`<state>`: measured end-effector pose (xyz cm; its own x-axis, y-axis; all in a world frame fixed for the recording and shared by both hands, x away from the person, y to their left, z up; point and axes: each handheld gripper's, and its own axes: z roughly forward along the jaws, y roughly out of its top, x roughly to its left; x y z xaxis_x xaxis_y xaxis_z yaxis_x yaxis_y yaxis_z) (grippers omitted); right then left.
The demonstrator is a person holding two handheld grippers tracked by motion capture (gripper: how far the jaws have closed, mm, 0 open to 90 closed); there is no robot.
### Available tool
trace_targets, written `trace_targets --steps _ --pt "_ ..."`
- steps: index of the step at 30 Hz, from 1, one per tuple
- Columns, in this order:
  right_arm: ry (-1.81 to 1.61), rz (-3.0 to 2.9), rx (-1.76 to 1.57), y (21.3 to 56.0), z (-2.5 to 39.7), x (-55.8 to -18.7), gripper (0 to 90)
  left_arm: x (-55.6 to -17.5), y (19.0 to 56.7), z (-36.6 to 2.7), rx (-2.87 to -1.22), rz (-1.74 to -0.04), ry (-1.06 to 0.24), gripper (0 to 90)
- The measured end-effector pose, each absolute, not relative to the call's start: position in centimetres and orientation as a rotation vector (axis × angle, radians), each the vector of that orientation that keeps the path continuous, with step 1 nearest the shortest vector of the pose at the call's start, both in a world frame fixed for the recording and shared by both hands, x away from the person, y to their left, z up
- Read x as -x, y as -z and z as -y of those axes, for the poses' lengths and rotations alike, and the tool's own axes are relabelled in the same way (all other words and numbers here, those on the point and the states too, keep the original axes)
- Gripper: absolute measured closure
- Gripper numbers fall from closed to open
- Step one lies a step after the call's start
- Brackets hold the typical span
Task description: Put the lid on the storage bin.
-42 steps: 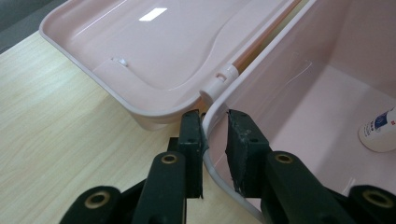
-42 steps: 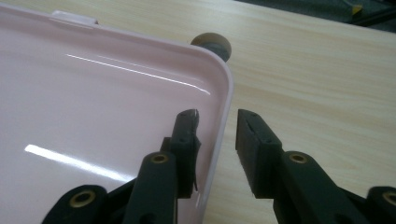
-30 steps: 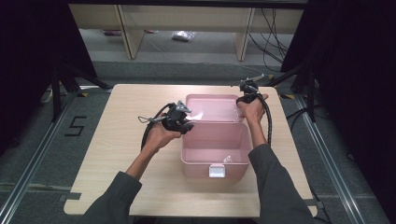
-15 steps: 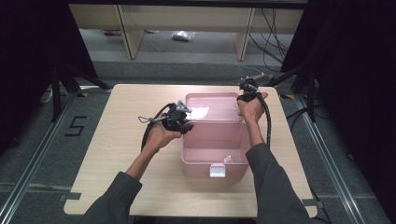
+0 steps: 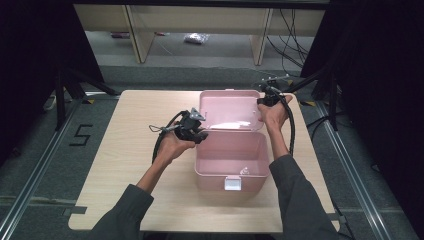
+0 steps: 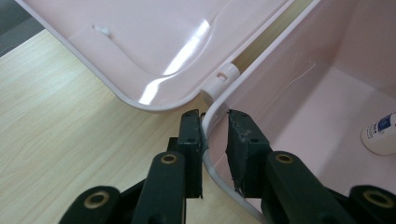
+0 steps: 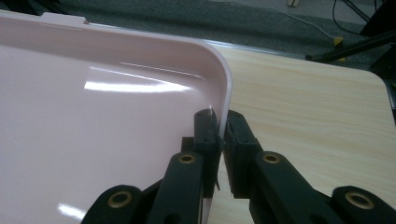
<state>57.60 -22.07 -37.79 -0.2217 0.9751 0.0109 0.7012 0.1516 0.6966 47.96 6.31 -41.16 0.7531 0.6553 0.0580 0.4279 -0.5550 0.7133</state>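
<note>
A pink plastic box [image 5: 207, 167] stands open on the wooden table [image 5: 125, 150], its lid [image 5: 230, 110] tilted back. My right gripper [image 5: 261, 101] is shut on the lid's right edge, and the thin rim of the lid [image 7: 93, 116] sits pinched in that gripper [image 7: 222, 130]. My left gripper [image 5: 202, 134] is at the box's rear left corner. Its jaws [image 6: 215, 135] straddle the box rim [image 6: 212, 105]; the outer jaw touches it and a gap shows at the inner one. A small white bottle [image 6: 380, 135] lies inside the box [image 5: 245, 171].
A white latch [image 5: 232, 184] hangs on the box's front wall. A lid hinge [image 6: 222, 77] sits just beyond my left jaws. Bare table lies to the left and in front of the box. Shelving and cables stand beyond the far edge.
The lid has tipped slightly farther back with my right gripper on it. My left gripper has stayed at the box's corner.
</note>
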Motion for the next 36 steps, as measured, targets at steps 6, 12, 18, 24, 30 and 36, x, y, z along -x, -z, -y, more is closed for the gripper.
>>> trace_targets --steps 6,12,18,24,30,36 --pt "-0.863 -1.975 -1.534 36.4 22.4 -56.7 85.4 -47.9 41.2 -6.2 -2.243 -0.807 -0.422 75.2" --pt "-0.89 -1.96 -1.483 35.1 22.6 -55.7 85.7 -47.8 41.2 -6.1 -2.241 -0.811 -0.432 75.1" --pt "-0.923 -1.945 -1.47 34.3 22.6 -54.6 85.9 -47.8 41.2 -6.1 -2.242 -0.811 -0.439 75.0" --pt "-0.942 -1.951 -1.403 33.3 22.9 -53.7 85.9 -47.8 41.2 -6.0 -2.24 -0.811 -0.445 75.1" --pt "-0.988 -1.934 -1.398 32.6 23.2 -52.5 85.9 -47.8 41.3 -5.8 -2.237 -0.813 -0.446 74.9" --pt "-1.009 -1.93 -1.349 32.1 23.7 -51.3 86.0 -47.9 41.3 -5.6 -2.24 -0.812 -0.452 74.7"
